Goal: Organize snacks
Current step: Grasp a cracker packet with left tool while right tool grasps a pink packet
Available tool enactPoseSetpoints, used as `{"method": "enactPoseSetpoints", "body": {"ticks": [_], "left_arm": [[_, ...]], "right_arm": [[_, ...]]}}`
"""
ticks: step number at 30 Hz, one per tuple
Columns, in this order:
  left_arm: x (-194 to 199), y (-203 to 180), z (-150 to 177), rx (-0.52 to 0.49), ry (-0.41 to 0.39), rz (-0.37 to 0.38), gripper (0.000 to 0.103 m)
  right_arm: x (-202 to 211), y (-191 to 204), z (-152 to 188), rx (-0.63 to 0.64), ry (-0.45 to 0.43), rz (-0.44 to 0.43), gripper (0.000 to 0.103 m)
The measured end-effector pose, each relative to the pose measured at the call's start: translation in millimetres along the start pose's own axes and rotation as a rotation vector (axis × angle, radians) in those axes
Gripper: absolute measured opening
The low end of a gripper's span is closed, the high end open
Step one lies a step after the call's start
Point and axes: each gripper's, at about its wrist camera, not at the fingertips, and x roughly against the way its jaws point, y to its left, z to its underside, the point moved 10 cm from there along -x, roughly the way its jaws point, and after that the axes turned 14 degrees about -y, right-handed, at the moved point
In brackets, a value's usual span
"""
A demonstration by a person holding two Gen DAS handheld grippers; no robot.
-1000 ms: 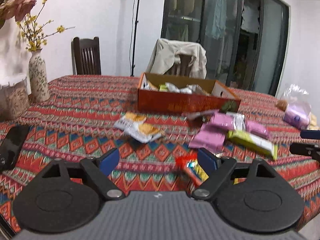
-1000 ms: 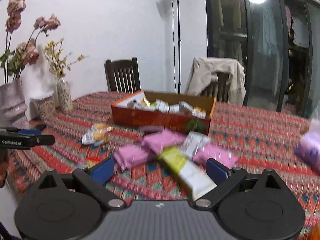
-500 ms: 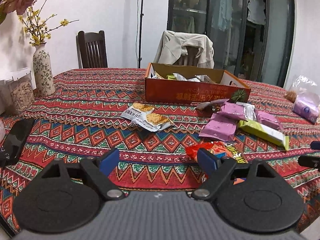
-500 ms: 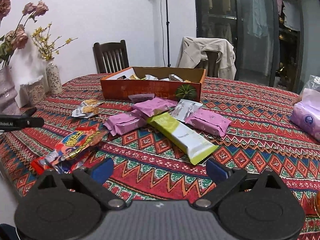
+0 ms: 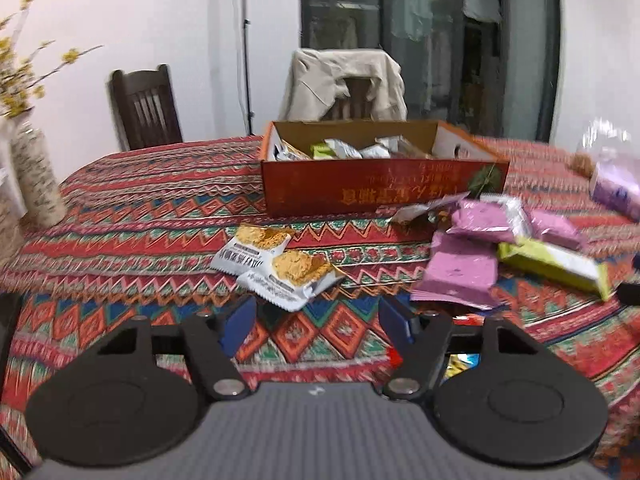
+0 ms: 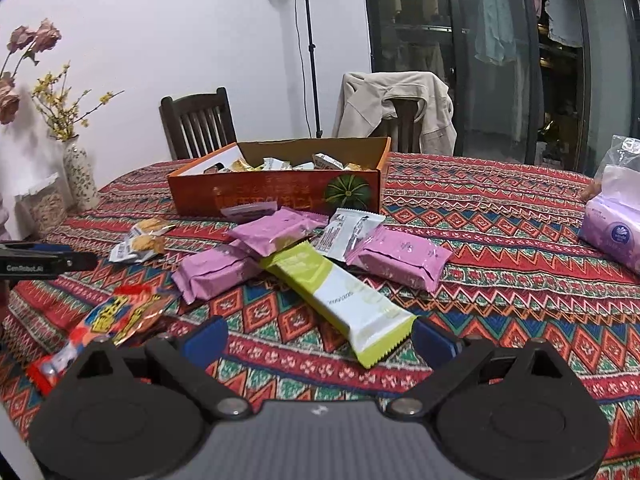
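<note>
Patterned tablecloth (image 6: 480,208), white wall (image 6: 180,40)

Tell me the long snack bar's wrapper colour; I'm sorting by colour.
Lime green and white, the long snack bar shows best in the right wrist view.

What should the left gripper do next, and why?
Probably ease the left gripper forward and down onto the nearest cracker packet: its jaws, just narrowing, are empty, the packet lies right ahead, and the orange box behind it already holds snacks.
</note>
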Motion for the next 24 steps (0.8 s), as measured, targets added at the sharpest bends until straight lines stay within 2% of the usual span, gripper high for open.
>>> {"method": "enactPoseSetpoints", "body": {"ticks": [4, 10, 12, 14, 16, 18, 21, 22, 24], "left_arm": [[-39, 7, 3, -0.09, 0.04, 0.015, 0.071], [-77, 13, 2, -0.158, 0.066, 0.05, 0.071], [-84, 13, 4, -0.136, 0.084, 0.068, 0.066], [-83, 9, 7, -0.094, 0.115, 0.088, 0.055], [-76, 1, 11, -0.035, 0.135, 0.121, 0.056], [-70, -7, 13, 0.004, 0.139, 0.147, 0.062], [-76, -11, 15, 0.019, 0.136, 0.13, 0.065], [-80, -10, 14, 0.016, 0.125, 0.111, 0.064], [-84, -10, 13, 0.009, 0.117, 0.092, 0.053]], "right_arm": [[-16, 3, -2, 0.012, 0.011, -0.009, 0.099], [-34, 12, -4, 0.022, 0.022, -0.023, 0.099], [-39, 13, -3, 0.022, 0.031, -0.025, 0.098], [-45, 15, -2, 0.021, 0.039, -0.025, 0.098], [-51, 16, -3, 0.018, 0.042, -0.029, 0.098], [-56, 21, -6, -0.012, 0.042, -0.059, 0.098], [-67, 29, -12, -0.095, 0.048, -0.137, 0.098], [-73, 32, -15, -0.109, 0.052, -0.148, 0.098], [-88, 37, -21, -0.116, 0.044, -0.151, 0.098]]}}
